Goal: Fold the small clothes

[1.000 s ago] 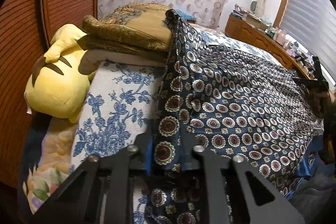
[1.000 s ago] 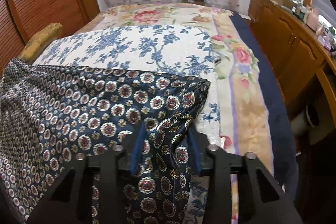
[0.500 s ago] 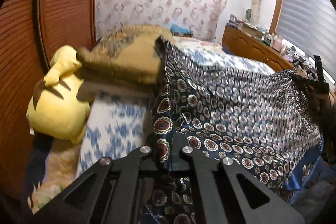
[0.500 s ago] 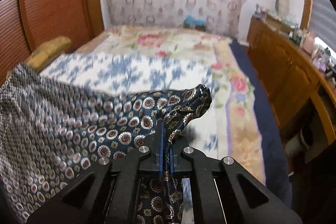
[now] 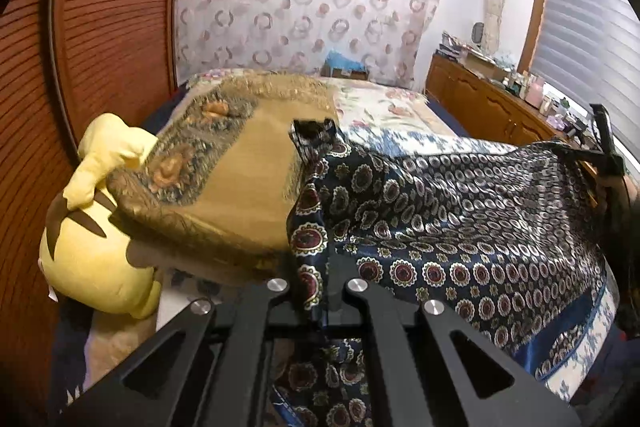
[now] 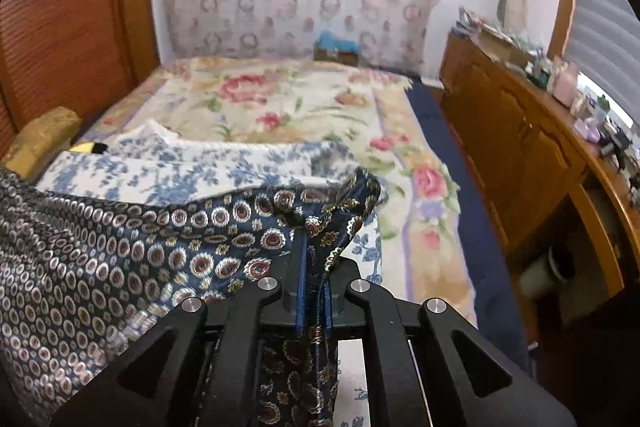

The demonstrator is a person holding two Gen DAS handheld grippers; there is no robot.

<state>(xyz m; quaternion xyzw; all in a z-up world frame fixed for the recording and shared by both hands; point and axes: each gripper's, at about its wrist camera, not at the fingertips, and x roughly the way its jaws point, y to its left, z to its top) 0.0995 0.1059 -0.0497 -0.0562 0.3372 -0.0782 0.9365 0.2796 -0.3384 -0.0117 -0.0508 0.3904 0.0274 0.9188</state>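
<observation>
A dark blue satin garment with round medallion print hangs stretched between my two grippers, lifted above the bed. My left gripper is shut on the garment's left corner, and cloth bunches up above the jaws. In the right wrist view my right gripper pinches the other corner of the garment between its blue pads; its jaws are opening slightly, with the cloth still between them. The right gripper also shows at the far right of the left wrist view.
A yellow plush toy and a gold patterned cushion lie at the left by the slatted wooden wall. A blue-flowered cloth lies on the floral bedspread. A cluttered wooden dresser runs along the right.
Both grippers rose and drew back, lifting the garment off the bed. The right jaws, wide a second ago, closed on the corner. The left jaws tightened on theirs.
</observation>
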